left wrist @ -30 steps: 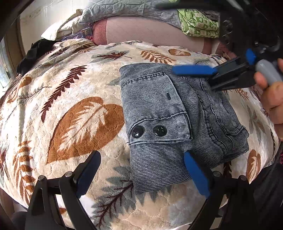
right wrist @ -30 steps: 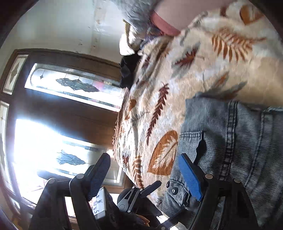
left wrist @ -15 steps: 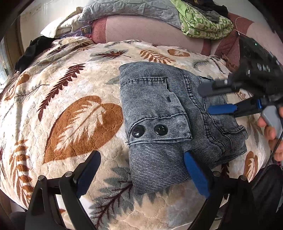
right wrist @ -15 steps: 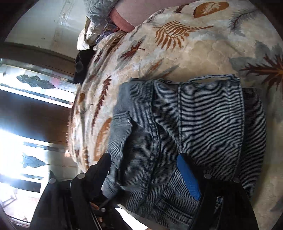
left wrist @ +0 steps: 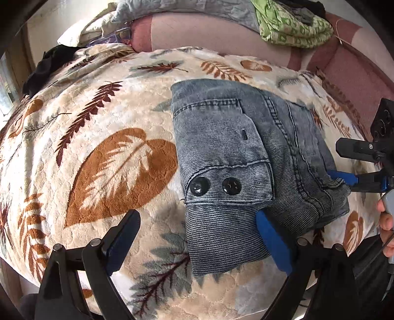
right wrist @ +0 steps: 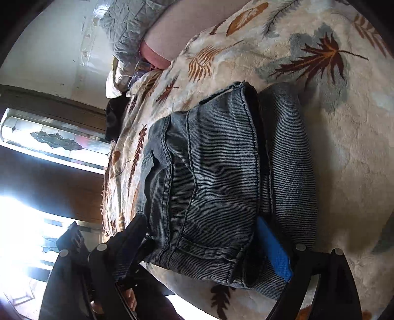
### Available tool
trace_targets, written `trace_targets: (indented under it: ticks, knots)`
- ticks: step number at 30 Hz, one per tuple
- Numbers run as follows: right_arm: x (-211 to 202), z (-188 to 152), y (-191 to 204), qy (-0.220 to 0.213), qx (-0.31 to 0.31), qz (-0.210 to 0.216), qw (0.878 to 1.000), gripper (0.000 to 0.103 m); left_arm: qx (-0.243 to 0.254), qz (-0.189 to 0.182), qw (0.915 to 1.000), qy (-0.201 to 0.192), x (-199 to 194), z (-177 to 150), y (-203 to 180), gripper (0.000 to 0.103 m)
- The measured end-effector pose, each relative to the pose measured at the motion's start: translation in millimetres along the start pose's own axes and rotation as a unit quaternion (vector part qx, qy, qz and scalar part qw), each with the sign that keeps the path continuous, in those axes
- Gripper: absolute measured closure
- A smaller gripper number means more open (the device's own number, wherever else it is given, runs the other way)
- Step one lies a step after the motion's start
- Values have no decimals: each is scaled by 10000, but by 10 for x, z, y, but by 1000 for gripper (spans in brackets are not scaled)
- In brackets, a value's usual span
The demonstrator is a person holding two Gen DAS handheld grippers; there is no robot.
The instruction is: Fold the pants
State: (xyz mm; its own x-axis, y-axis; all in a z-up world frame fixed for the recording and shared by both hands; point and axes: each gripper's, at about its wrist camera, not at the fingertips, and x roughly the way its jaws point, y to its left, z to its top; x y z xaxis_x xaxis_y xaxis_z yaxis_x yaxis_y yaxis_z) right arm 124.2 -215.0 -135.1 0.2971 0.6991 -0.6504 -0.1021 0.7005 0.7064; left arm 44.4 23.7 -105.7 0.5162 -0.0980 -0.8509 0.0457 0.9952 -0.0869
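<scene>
Folded grey-blue denim pants lie on a leaf-patterned blanket; two black buttons face up on the top flap. My left gripper stands open at the pants' near edge, its blue finger against the near corner. My right gripper comes in from the right edge. In the right wrist view the pants fill the space between the right gripper's jaws, which are opening. Its blue finger sits in the fold between layers and the black finger lies on top.
A grey quilt and a green cloth are heaped on a pink backrest behind the blanket. A black garment lies at the far left. A hand shows at the right edge. A patterned glass window is beyond the blanket.
My right gripper has swung from above the far part of the pants down to their right edge, and its blue finger has slid into the fold. The left gripper has stayed put.
</scene>
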Motion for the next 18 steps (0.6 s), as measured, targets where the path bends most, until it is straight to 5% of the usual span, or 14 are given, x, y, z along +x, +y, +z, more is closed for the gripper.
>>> trace_targets:
  ticks: [3, 7, 12, 18]
  knots:
    - [-197, -46, 149, -262, -299, 200, 9990, 11, -58, -21, 10000, 47, -27, 15, 10, 7]
    - [30, -177, -49, 372, -304, -38, 9988, 8, -136, -75, 9999, 62, -51, 31, 22, 7]
    - [-372, -112, 27, -170, -444, 238, 9986, 8, -62, 26, 10000, -67, -204, 102, 10, 8]
    - [-662, 59, -221, -242, -293, -167, 9991, 8, -249, -41, 9995, -163, -285, 277, 148, 8]
